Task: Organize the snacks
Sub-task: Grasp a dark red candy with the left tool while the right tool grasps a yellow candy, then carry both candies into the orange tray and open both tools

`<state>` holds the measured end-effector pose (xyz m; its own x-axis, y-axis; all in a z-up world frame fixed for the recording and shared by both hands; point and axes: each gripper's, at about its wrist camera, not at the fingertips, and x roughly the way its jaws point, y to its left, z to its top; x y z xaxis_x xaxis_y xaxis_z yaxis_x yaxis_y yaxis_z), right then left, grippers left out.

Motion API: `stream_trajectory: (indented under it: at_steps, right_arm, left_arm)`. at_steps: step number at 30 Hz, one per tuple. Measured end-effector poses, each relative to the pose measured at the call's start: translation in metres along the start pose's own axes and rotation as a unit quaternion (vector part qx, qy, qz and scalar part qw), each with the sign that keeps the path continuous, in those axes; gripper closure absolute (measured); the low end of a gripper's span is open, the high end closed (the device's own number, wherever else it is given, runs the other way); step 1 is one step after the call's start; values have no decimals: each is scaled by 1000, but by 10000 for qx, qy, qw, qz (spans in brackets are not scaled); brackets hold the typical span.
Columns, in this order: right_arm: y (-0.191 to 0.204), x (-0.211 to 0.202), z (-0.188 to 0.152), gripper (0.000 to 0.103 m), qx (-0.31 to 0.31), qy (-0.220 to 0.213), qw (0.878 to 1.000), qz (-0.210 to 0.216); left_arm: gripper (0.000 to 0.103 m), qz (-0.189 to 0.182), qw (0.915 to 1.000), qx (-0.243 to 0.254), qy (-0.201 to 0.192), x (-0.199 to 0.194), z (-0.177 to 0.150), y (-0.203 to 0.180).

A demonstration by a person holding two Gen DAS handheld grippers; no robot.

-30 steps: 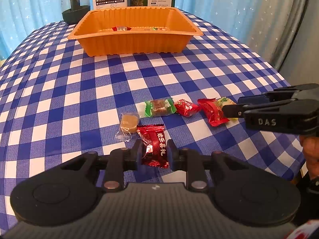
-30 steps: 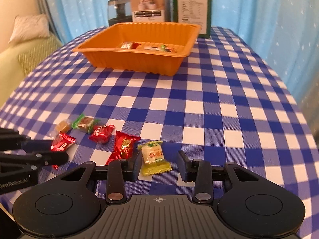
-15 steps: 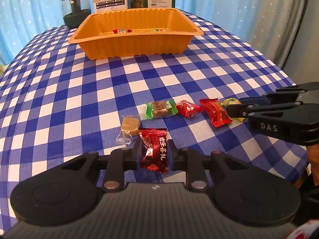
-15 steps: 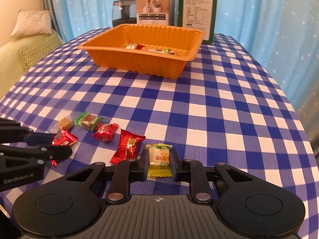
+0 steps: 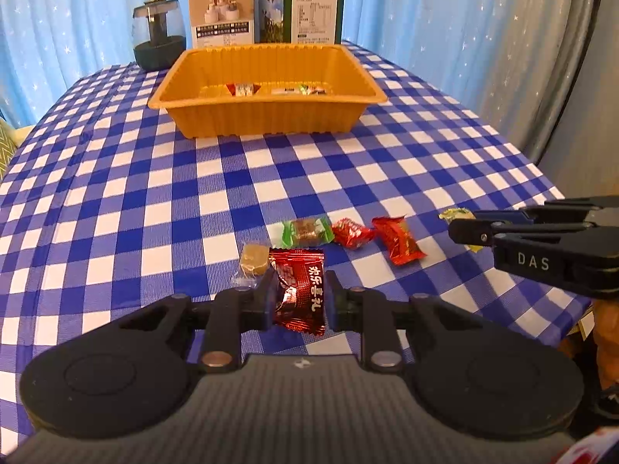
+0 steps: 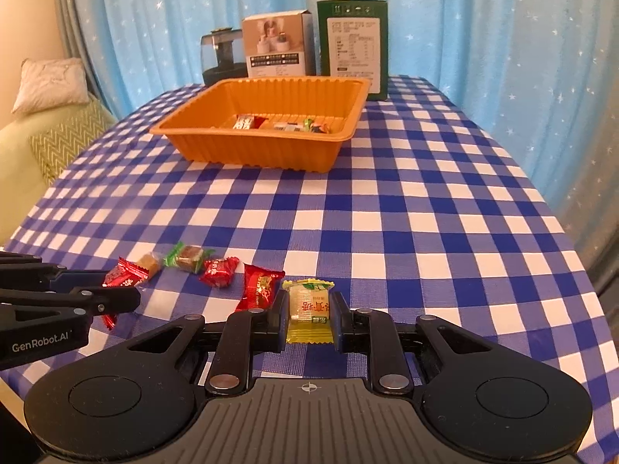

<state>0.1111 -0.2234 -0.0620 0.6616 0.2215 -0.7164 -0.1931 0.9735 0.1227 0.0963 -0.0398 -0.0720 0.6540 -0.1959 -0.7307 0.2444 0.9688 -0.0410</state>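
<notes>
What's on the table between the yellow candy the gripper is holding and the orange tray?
Nothing: in the right wrist view, only bare checkered tablecloth lies between the yellow candy in the right gripper and the orange tray.

Checked tablecloth (image 5: 116,193) carries orange tray (image 5: 267,116), loose candies (image 5: 350,232), boxes (image 5: 222,13)

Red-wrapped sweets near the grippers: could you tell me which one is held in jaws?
The dark red foil sweet, clamped in the left gripper; the crinkled red sweet and long red sweet lie loose on the tablecloth.
</notes>
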Motion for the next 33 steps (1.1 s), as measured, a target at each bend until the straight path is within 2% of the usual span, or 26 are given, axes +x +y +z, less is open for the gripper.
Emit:
stream_trajectory:
  at_steps: [22,28,33]
  right_arm:
    - [5,-18,17,81,80,-182,9997,107]
    - [2,-13,40,81,91,-316,9993,147]
    - [-3,-6,69,81,92,-472,9986,216]
  left_arm:
    - [81,-73,9996,-108,-231,-19,19,2]
    - [81,-158,9992,-178,-311,-12,36,7]
    - [81,-228,9987,-145,-439,-4,63,15]
